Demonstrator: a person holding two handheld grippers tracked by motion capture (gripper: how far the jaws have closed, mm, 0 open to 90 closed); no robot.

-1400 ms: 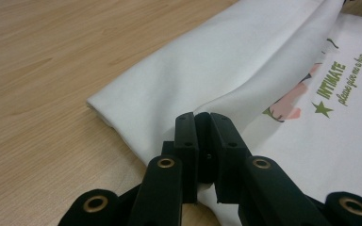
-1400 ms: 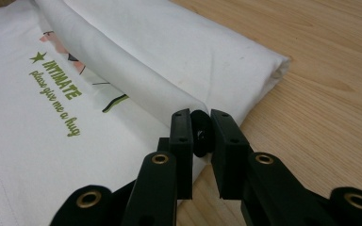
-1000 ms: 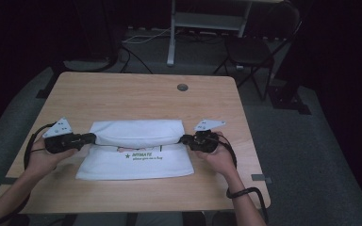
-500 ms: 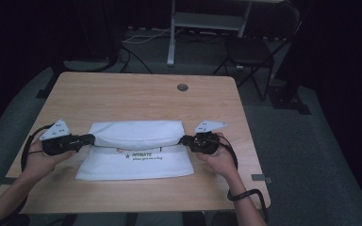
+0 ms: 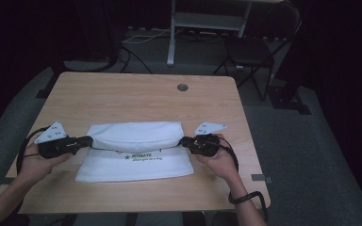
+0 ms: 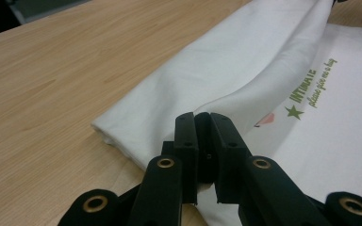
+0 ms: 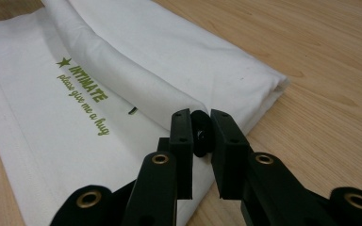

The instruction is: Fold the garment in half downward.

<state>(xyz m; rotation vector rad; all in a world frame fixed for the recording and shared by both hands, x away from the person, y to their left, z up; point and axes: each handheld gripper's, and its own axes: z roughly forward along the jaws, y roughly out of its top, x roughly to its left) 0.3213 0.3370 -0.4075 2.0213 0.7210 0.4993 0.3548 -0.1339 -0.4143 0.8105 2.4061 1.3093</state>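
Left gripper [image 5: 86,140] and right gripper [image 5: 185,140] each clamped on white shirt [image 5: 136,155] fold — far half doubled toward desk's near edge; lay-down, further folds left.

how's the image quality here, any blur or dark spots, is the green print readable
High view: the table is evenly lit, the room behind falls to near black, and the print on the white cloth is too small to read. Left gripper view: the jaws are soft, the print legible but slanted. Right gripper view: the green print is sharpest; the near jaws blur slightly.
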